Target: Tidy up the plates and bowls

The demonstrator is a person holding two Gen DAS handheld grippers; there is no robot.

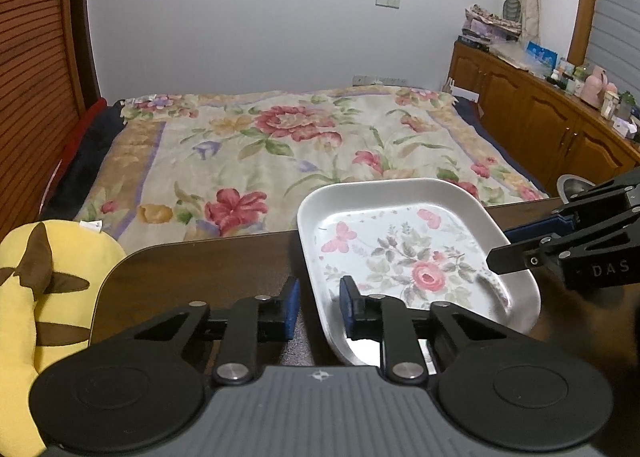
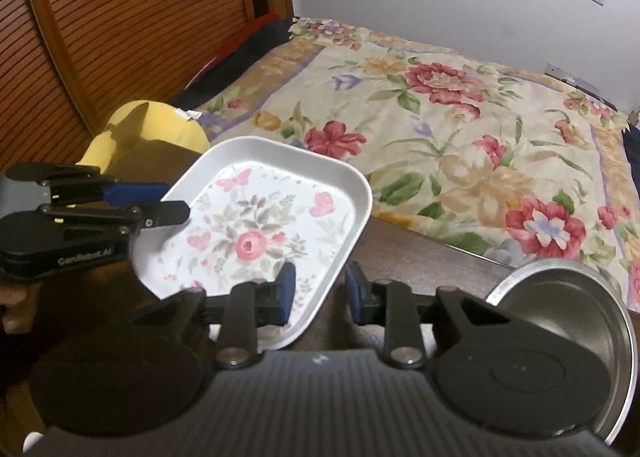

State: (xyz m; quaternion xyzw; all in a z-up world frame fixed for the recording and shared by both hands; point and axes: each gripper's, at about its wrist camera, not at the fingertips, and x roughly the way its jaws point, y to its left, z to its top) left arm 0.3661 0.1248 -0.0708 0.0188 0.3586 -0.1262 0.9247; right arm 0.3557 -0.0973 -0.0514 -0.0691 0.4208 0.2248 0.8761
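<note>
A square white plate (image 1: 404, 253) with a rose and butterflies printed inside sits on the dark brown worktop (image 1: 208, 269), near its far edge, with the bed (image 1: 288, 149) and its flowered blanket just beyond.

The left gripper (image 1: 319, 307) hangs at the plate's near left rim. Its jaws are spread — one blue pad lies outside the rim over the worktop, the other inside over the plate's floor, so the rim runs between them without being pinched. In the right wrist view the same gripper (image 2: 176, 203) comes in from the left, its fingers reaching over the plate's (image 2: 276, 225) left edge.

The right gripper (image 2: 320, 291) straddles the plate's opposite rim in the same way, jaws spread, one pad over the printed floor and one over the bare worktop (image 2: 420, 257). From the left wrist view it (image 1: 500, 247) enters from the right, its tips at the plate's right side.

A round metal bowl (image 2: 568, 321) stands on the worktop to the right of the plate — apart from it, and partly hidden behind the right gripper's body. A yellow plush toy (image 1: 36, 277) with brown stripes lies off the worktop's left end.
</note>
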